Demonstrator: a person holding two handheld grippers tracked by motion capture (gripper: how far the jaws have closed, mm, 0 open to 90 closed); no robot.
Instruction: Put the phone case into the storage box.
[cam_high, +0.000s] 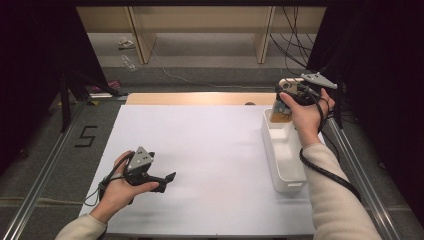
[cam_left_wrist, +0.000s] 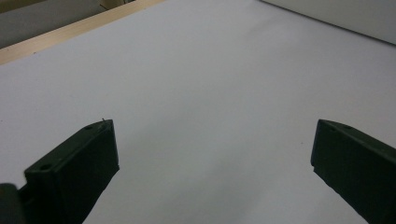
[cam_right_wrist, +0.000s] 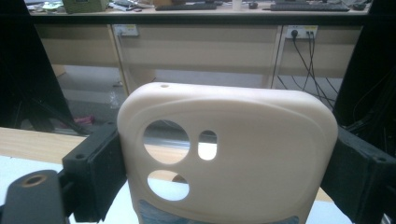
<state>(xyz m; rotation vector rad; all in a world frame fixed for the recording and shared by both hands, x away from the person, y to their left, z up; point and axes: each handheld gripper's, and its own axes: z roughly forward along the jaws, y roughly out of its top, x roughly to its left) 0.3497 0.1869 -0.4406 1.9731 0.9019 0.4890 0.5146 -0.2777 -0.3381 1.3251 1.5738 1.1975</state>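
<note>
A cream phone case (cam_right_wrist: 229, 154) with camera cut-outs stands between the two black jaws of my right gripper (cam_right_wrist: 224, 172), which is shut on its sides. In the high view the right gripper (cam_high: 285, 107) holds the phone case (cam_high: 281, 116) over the far end of a white bin (cam_high: 289, 172) at the table's right. My left gripper (cam_high: 167, 182) rests low over the white table sheet (cam_high: 210, 160) at the near left, its jaws wide open with nothing between them. The left gripper (cam_left_wrist: 212, 154) has only bare sheet in front of it.
The white bin runs lengthwise along the right edge of the sheet. A wooden strip (cam_high: 200, 98) borders the table's far side. Beyond it are desk legs, cables (cam_high: 290, 45) and a plastic bottle (cam_high: 128, 62) on the floor. Metal rails (cam_high: 45, 170) flank the table.
</note>
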